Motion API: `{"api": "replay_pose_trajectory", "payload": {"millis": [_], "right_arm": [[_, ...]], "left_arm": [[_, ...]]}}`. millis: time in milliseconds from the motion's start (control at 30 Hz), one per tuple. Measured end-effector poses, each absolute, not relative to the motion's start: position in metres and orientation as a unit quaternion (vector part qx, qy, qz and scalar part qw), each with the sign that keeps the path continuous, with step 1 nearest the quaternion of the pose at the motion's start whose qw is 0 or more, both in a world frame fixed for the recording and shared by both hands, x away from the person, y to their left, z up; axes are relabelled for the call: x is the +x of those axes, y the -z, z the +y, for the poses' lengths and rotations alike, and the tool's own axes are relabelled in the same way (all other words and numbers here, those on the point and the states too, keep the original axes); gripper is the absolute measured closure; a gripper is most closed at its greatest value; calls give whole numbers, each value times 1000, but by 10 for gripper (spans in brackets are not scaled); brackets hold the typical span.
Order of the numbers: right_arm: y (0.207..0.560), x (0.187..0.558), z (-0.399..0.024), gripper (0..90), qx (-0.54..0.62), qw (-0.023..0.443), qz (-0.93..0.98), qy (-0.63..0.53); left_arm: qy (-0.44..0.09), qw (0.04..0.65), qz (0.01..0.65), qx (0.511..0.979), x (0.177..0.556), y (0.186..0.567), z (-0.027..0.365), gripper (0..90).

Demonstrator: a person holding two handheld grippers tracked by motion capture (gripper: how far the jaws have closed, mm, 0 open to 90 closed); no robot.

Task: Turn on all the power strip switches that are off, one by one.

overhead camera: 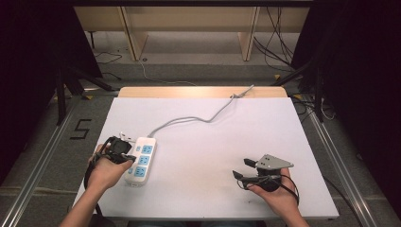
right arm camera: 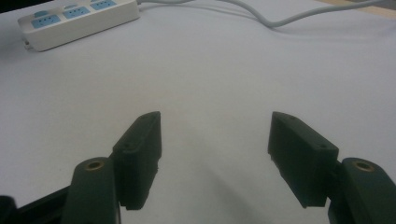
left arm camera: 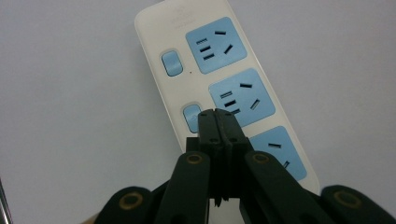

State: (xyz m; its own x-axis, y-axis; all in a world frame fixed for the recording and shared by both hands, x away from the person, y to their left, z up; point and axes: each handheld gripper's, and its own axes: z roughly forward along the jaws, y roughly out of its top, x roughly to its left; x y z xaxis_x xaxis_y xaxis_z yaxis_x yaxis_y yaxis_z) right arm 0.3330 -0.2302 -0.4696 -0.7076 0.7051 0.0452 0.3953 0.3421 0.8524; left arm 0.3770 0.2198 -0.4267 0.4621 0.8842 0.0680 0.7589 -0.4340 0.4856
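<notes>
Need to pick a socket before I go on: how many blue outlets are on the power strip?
3, in a row along the power strip: far outlet near the cord end, middle outlet beside the shut left gripper, near outlet partly behind its jaws.

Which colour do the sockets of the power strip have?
Light blue, set in the white power strip; the left gripper view shows it best.

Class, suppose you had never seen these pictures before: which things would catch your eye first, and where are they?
First, the white power strip with blue sockets, at the table's left, its grey cable snaking to the far edge. The left hand-held gripper, jaws together, has its tip over the strip's middle blue switch. The right hand-held gripper is held open above bare table at the near right.
</notes>
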Motion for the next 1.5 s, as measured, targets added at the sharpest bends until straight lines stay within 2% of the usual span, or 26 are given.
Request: {"api": "replay_pose_trajectory", "payload": {"millis": [1500], "right_arm": [[468,331,-225,359,338,170,803,-461]], "left_arm": [[-154,197,496,832,366,424,222,897]]}}
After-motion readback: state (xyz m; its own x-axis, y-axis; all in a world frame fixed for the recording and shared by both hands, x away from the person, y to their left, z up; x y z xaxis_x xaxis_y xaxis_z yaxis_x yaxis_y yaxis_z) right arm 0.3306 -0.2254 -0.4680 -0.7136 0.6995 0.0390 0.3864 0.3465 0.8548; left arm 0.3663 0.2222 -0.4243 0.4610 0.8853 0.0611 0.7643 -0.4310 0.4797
